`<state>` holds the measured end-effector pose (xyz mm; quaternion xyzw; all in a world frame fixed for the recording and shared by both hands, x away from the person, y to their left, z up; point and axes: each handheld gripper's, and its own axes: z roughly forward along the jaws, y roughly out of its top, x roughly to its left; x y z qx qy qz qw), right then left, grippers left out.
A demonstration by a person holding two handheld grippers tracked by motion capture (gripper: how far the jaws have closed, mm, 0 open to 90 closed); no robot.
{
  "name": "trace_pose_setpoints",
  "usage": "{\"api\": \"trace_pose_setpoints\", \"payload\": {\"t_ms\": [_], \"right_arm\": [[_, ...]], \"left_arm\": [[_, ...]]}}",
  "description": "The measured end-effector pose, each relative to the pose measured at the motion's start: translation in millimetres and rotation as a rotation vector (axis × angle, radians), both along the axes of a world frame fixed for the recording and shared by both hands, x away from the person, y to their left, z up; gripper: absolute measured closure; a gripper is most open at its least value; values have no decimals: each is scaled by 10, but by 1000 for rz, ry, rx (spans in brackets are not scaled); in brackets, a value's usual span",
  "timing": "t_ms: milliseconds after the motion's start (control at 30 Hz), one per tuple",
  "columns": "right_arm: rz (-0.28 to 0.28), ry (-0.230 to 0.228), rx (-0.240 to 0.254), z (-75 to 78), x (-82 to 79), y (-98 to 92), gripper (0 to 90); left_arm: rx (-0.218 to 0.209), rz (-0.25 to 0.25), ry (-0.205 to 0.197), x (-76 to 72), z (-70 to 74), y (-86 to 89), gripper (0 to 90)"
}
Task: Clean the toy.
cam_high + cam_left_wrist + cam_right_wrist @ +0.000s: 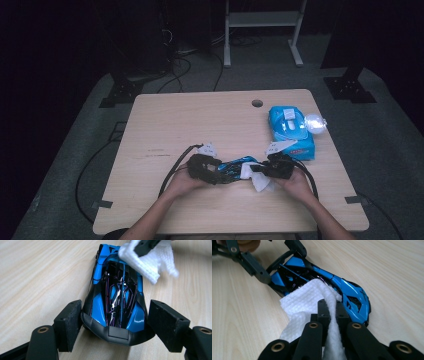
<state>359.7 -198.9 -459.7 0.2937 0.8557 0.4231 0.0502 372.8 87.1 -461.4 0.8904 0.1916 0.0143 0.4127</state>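
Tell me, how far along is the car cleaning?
Done: a wipe is out of the pack and pinched in the right gripper. In hand: the left gripper brackets the car at one end while the wipe rests on the car's top. Left: I can't tell how much is wiped; the sides and far end look untouched.

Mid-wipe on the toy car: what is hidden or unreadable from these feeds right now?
- Toy car: wheels and underside hidden beneath its body in both gripper views.
- Car's roof under the white wipe, right gripper view: covered, so its cleanliness is unknown.
- Left claw: whether the pads press the car's tail cannot be told.
- Wipes pack: print too small in the high view.
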Motion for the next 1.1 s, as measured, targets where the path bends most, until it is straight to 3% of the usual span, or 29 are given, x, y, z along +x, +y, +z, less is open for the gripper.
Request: {"api": "trace_pose_setpoints", "payload": {"t_ms": [233, 300, 533, 867, 1100], "right_arm": [[2, -45, 15, -34, -103, -26, 863], [1, -73, 18, -47, -139, -26, 864], [-10, -101, 25, -70, -196, -31, 868], [-1, -124, 26, -80, -259, -52, 869], [8, -143, 24, -87, -332, -66, 871]], "left_arm": [[30, -17, -132, -143, 30, -41, 277], [37, -14, -131, -151, 39, -48, 277], [31, -4, -116, -133, 30, -32, 263], [-3, 44, -33, -33, -7, 16, 195], [-40, 52, 71, 62, -67, -14, 185]]}}
